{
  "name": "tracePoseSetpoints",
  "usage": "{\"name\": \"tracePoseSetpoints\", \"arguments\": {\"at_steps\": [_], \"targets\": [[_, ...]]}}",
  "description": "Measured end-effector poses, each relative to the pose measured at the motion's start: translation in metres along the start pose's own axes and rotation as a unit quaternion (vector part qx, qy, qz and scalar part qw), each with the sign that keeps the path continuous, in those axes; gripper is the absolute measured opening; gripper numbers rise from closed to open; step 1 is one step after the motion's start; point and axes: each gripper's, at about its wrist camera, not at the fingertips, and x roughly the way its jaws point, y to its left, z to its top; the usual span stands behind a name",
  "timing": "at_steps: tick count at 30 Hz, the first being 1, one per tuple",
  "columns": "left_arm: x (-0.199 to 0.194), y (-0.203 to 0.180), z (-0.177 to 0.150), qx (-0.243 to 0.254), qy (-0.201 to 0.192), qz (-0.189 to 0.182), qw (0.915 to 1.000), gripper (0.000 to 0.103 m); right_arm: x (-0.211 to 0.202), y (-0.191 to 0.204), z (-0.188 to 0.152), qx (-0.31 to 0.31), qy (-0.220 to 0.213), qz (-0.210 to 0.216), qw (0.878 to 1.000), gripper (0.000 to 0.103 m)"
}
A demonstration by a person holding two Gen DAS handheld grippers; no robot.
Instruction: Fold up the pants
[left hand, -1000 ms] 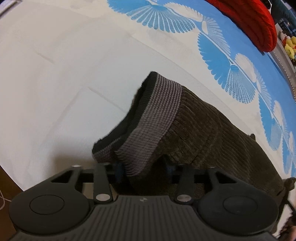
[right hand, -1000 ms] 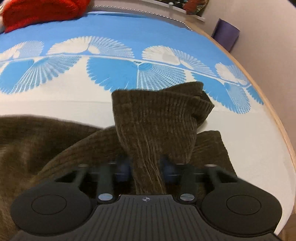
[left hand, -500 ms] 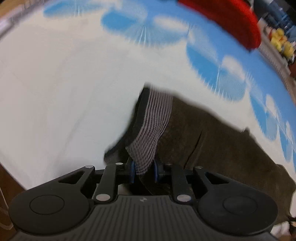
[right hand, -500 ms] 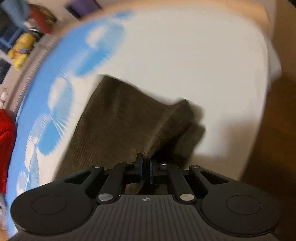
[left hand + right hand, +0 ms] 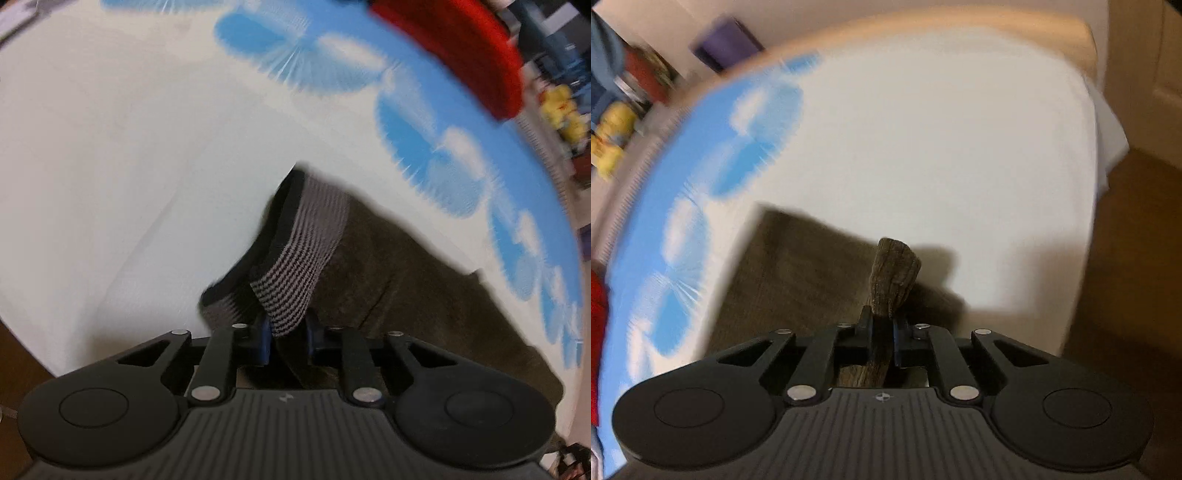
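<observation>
L hand-held gripper (image 5: 288,338) closing on pants (image 5: 388,280) waistband, earlier wide apart.

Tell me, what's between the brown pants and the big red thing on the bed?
Only bedsheet, with nothing on it: white next to the brown pants, then blue fan shapes up to the red thing. The left wrist view shows it.

One pair of brown pants (image 5: 399,280), two grippers, one red cushion (image 5: 465,48), one patterned bedsheet (image 5: 110,155)

bedsheet (image 5: 110,155): white, blue fans | red cushion (image 5: 461,48) | yellow toys (image 5: 609,136)
</observation>
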Motion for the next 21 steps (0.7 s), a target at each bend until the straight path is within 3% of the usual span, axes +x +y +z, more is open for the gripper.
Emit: {"name": "tracePoseSetpoints", "arguments": {"at_steps": [3, 4, 6, 8, 9, 10, 13, 16, 18, 21], "targets": [[-0.027, -0.001, -0.007, 0.013, -0.041, -0.022, 0.9988, 0.018, -0.038, 0.008, 0.005, 0.007, -0.093, 0.072, 0.993, 0.007], [-0.026, 0.000, -0.008, 0.018, -0.034, -0.015, 0.9992, 0.018, -0.041, 0.008, 0.006, -0.001, -0.102, 0.069, 0.992, 0.007], [-0.005, 0.004, -0.009, 0.027, 0.028, 0.020, 0.9991, 0.019, -0.023, 0.000, 0.007, 0.000, -0.064, 0.001, 0.998, 0.007], [0.013, 0.000, -0.012, 0.058, 0.073, 0.054, 0.9942, 0.022, 0.011, -0.022, 0.002, 0.029, 0.030, -0.080, 0.996, 0.008], [0.017, -0.001, -0.014, 0.070, 0.080, 0.065, 0.9922, 0.028, 0.024, -0.034, -0.002, 0.053, 0.065, -0.099, 0.992, 0.009], [0.015, -0.001, -0.013, 0.075, 0.077, 0.074, 0.9914, 0.030, 0.026, -0.042, -0.001, 0.077, 0.066, -0.093, 0.990, 0.013], [-0.003, -0.002, -0.008, 0.061, 0.025, 0.071, 0.9953, 0.034, 0.015, -0.026, 0.006, 0.017, 0.027, -0.111, 0.993, 0.019], [-0.022, -0.011, -0.007, 0.079, -0.045, 0.083, 0.9923, 0.034, -0.005, -0.009, 0.007, -0.040, -0.043, -0.138, 0.989, 0.022], [-0.031, -0.025, -0.008, 0.109, -0.084, 0.054, 0.9891, 0.032, -0.016, 0.004, 0.009, -0.066, -0.087, -0.143, 0.984, 0.022], [-0.031, -0.046, -0.013, 0.165, -0.086, -0.002, 0.9826, 0.033, -0.031, 0.022, 0.008, -0.096, -0.132, -0.084, 0.983, 0.022]]}}
